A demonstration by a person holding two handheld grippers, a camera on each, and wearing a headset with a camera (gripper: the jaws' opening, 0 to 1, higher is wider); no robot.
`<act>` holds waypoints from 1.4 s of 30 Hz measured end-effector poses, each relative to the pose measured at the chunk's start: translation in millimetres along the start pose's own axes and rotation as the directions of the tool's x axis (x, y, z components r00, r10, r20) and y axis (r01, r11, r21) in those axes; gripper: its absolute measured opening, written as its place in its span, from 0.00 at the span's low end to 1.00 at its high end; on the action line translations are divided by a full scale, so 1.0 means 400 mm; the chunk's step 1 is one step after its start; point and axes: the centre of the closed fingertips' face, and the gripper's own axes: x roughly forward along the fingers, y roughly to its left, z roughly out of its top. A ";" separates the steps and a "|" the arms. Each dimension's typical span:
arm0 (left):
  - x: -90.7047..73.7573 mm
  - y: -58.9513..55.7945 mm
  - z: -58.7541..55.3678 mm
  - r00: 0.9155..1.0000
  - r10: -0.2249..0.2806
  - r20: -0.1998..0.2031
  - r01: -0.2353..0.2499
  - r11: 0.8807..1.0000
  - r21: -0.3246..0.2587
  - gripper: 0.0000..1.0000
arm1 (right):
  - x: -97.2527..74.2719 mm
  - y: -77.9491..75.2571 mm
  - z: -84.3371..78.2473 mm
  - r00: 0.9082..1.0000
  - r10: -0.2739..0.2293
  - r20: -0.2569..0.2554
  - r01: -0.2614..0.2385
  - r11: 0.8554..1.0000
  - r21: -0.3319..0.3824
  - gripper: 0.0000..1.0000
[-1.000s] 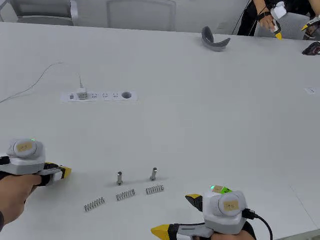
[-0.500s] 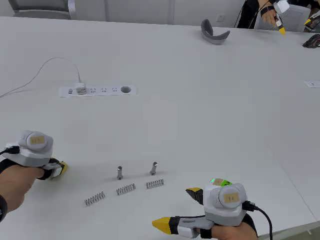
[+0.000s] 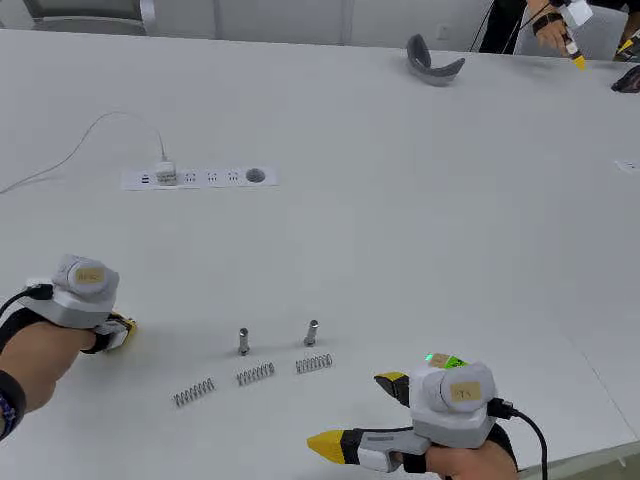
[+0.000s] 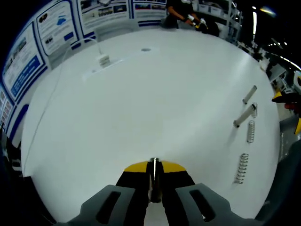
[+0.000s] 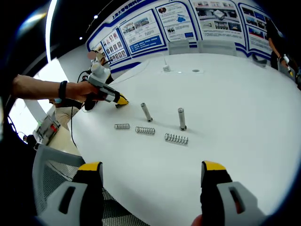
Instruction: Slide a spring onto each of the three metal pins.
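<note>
Head view: 2 pins stand upright on the white table (image 3: 400, 200), left pin (image 3: 243, 341) and right pin (image 3: 311, 333), long axis vertical. 3 springs lie flat in a row just in front of them: left spring (image 3: 194, 392), mid spring (image 3: 255, 374), right spring (image 3: 314, 364). Each has its long axis running left-right, w/ the right end angled slightly away from me. Mid spring sits just in front of left pin, right spring just in front of right pin, apart from them.

L tongs (image 3: 125, 330) are down near the table, well left of the row, tip pointing toward it. In left gripper view its jaws are pressed together w/ a thin bright sliver in the seam, can't tell what. R tongs (image 3: 358, 415) are near my edge, right of the row, spread wide, nothing between the jaws.

Power strip (image 3: 200, 178) w/ white plug (image 3: 164, 172) and cable (image 3: 90, 135) sits far left, grey curved thing (image 3: 435, 60) at far side. Another person's hand (image 3: 548, 22) shows at far right corner. Right gripper view: posters (image 5: 155, 28) on the wall behind.
</note>
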 end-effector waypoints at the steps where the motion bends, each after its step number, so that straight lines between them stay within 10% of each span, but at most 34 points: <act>1: 0.000 0.001 0.000 1.000 0.005 0.008 -0.005 1.000 -0.009 0.08 | 0.001 0.002 0.001 1.000 0.002 0.000 -0.002 1.000 -0.001 0.87; 18: -0.049 -0.025 0.010 0.998 0.004 0.068 0.004 0.993 -0.115 0.07 | -0.010 -0.004 0.016 1.000 -0.006 0.024 0.006 1.000 0.000 0.87; 42: -0.140 -0.051 -0.022 0.996 0.002 0.093 0.006 0.996 -0.091 0.07 | -0.006 0.015 0.021 0.999 0.006 0.031 -0.006 1.000 -0.012 0.87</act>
